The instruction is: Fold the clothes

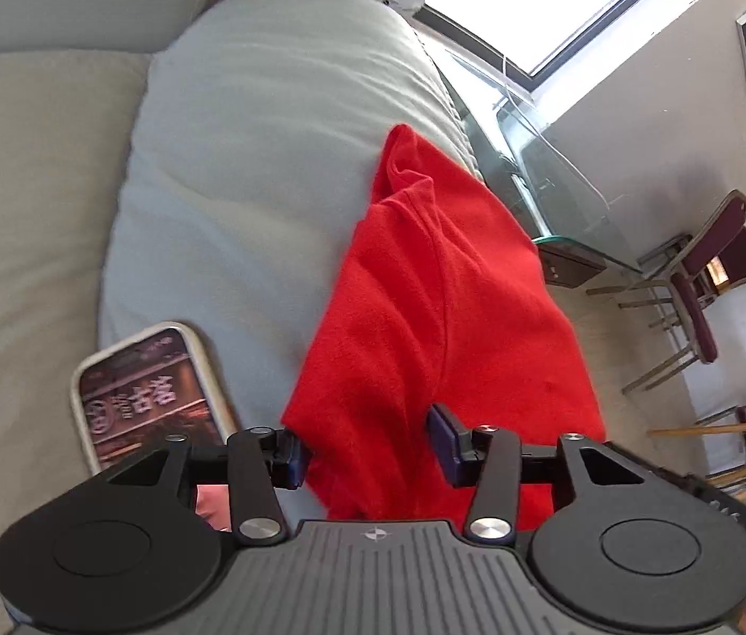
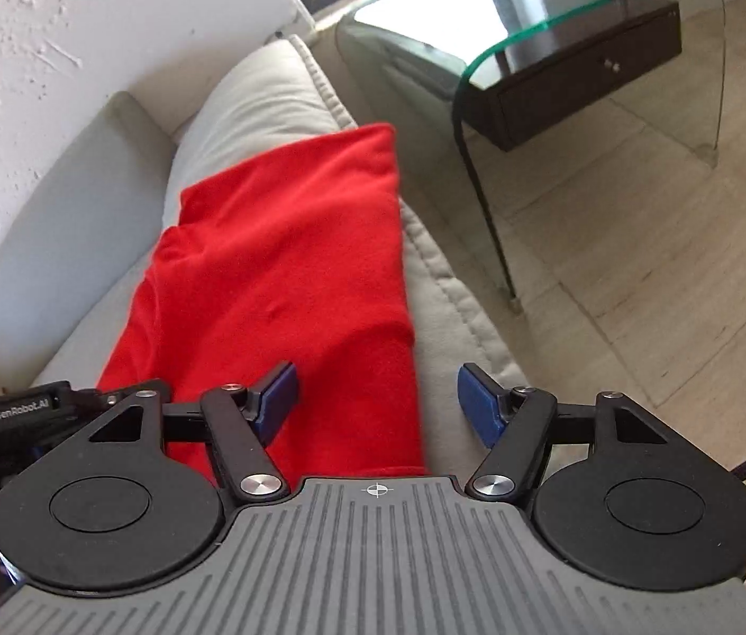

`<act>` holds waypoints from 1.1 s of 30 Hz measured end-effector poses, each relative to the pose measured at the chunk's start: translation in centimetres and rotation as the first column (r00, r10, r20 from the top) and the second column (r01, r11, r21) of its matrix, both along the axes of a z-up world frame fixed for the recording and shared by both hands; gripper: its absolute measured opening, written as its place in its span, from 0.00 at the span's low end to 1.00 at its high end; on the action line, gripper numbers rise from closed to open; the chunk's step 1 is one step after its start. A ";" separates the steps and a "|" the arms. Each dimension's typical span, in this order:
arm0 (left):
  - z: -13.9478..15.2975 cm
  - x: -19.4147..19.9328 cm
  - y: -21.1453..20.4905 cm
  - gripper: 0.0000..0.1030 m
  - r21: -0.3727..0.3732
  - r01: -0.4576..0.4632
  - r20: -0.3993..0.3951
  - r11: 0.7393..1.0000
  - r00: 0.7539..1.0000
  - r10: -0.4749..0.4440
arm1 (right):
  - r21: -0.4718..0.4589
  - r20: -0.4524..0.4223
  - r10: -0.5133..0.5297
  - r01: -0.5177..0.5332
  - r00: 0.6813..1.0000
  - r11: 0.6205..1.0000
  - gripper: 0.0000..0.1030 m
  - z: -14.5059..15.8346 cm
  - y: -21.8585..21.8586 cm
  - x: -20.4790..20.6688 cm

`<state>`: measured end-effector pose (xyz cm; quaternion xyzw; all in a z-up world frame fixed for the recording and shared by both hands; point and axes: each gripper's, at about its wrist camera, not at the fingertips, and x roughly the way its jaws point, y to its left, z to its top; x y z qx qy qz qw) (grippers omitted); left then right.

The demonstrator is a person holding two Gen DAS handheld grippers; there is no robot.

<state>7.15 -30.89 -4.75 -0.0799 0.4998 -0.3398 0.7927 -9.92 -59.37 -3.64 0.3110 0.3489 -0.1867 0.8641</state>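
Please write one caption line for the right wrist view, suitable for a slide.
Open right tool above the near edge of a red garment lying on a beige sofa, glass side table beyond.

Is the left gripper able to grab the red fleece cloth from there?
Probably yes: the left gripper is open, the red fleece cloth already lies between its fingers, and nothing blocks it.

- My left wrist camera sat just behind my left gripper (image 1: 370, 447), looking down close along its fingers at the sofa (image 1: 246, 148).
- My right wrist camera looked likewise past my right gripper (image 2: 378, 405).
- Both views shared the red garment (image 1: 442, 317), sofa and glass table (image 2: 611, 16).
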 end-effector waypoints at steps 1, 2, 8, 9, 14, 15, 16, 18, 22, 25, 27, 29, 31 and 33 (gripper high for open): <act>1.0 -0.6 0.5 0.46 0.052 -0.045 0.059 0.998 0.997 0.042 | -0.043 0.019 -0.010 0.011 1.000 0.999 0.66 0.6 0.7 -0.9; 1.7 -1.3 0.5 0.46 0.085 -0.067 0.114 0.994 0.992 0.057 | -0.070 0.052 -0.013 0.016 0.999 0.997 0.66 1.6 1.3 -1.6; 3.4 -4.7 -3.9 0.42 0.106 0.060 0.374 0.993 0.923 -0.096 | -0.130 0.137 0.049 -0.031 0.989 0.991 0.69 4.7 4.5 -1.5; 3.7 -5.2 -4.7 0.34 0.113 0.080 0.414 0.990 0.902 -0.121 | -0.164 0.099 0.068 -0.051 0.993 0.985 0.52 4.2 5.0 -0.2; -0.1 -4.8 -7.7 0.17 0.282 0.104 0.288 0.954 0.939 -0.187 | -0.222 -0.121 0.079 -0.104 0.990 0.969 0.09 0.6 6.6 2.6; -0.5 -5.1 -7.4 0.17 0.297 0.099 0.273 0.950 0.944 -0.184 | -0.224 -0.143 0.083 -0.114 0.986 0.968 0.08 0.0 6.8 2.3; -0.5 -5.5 -6.9 0.17 0.303 0.100 0.279 0.948 0.942 -0.188 | -0.225 -0.155 0.084 -0.118 0.984 0.967 0.08 -0.1 7.2 1.5; -0.2 -6.2 -5.8 0.19 0.319 0.108 0.261 0.942 0.945 -0.197 | -0.216 -0.185 0.092 -0.132 0.978 0.967 0.08 -0.1 8.0 0.1; 2.0 -8.2 -3.3 0.43 0.295 0.107 0.248 0.949 0.951 -0.185 | -0.159 -0.204 0.102 -0.136 0.974 0.978 0.17 1.8 9.5 -3.3; 4.6 -10.2 -1.8 0.60 0.260 0.104 0.285 0.960 0.942 -0.179 | -0.106 -0.149 0.102 -0.118 0.984 0.987 0.62 5.1 10.4 -5.1; 6.3 -11.5 -0.7 0.64 0.233 0.104 0.305 0.967 0.936 -0.174 | -0.081 -0.113 0.116 -0.126 0.987 0.989 0.72 7.3 11.5 -5.9; 7.8 -12.6 0.4 0.68 0.206 0.103 0.314 0.973 0.935 -0.165 | -0.078 -0.102 0.132 -0.140 0.986 0.987 0.76 9.3 12.7 -6.6; 9.0 -13.6 1.5 0.72 0.194 0.087 0.326 0.977 0.934 -0.148 | -0.084 -0.104 0.136 -0.145 0.985 0.986 0.79 10.7 13.8 -7.2; 10.1 -14.3 2.5 0.78 0.178 0.080 0.329 0.981 0.935 -0.136 | -0.092 -0.106 0.140 -0.149 0.985 0.985 0.79 12.1 15.0 -7.8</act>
